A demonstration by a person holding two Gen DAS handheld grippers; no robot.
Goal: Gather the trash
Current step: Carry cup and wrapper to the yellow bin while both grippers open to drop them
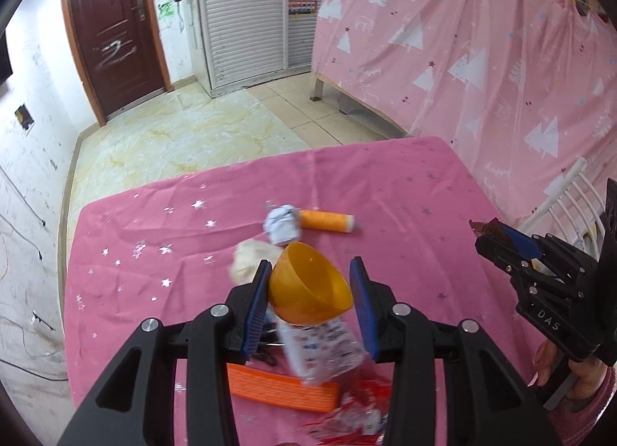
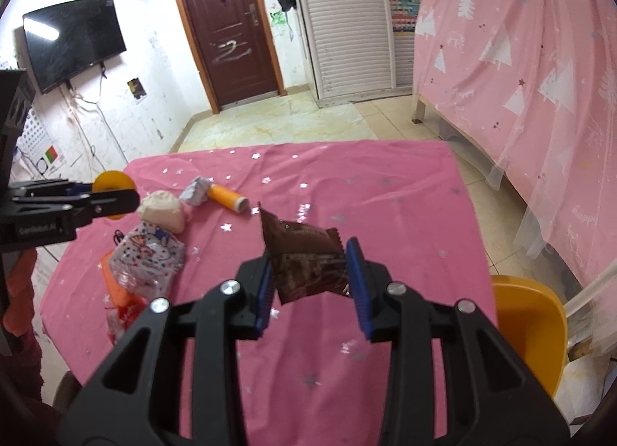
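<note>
My left gripper (image 1: 310,264) is shut on an orange plastic bowl (image 1: 308,288), held tilted above the pink tablecloth (image 1: 405,191). In the right wrist view it comes in from the left edge as the left gripper (image 2: 127,195) with the bowl (image 2: 112,182). My right gripper (image 2: 309,253) is shut on a brown snack wrapper (image 2: 304,261), lifted off the cloth. The left wrist view shows the right gripper (image 1: 491,238) at the right edge, and a hand holds it. On the table lie a crumpled white paper (image 2: 196,191), an orange tube (image 2: 227,197), a cream wad (image 2: 162,211) and a printed plastic bag (image 2: 146,257).
An orange flat block (image 1: 281,388) and a red wrapper (image 1: 354,415) lie under the left gripper near the table's front. A yellow chair (image 2: 532,326) stands off the table's right side. A pink curtain (image 2: 520,60) hangs to the right, with tiled floor and a brown door (image 2: 227,33) beyond.
</note>
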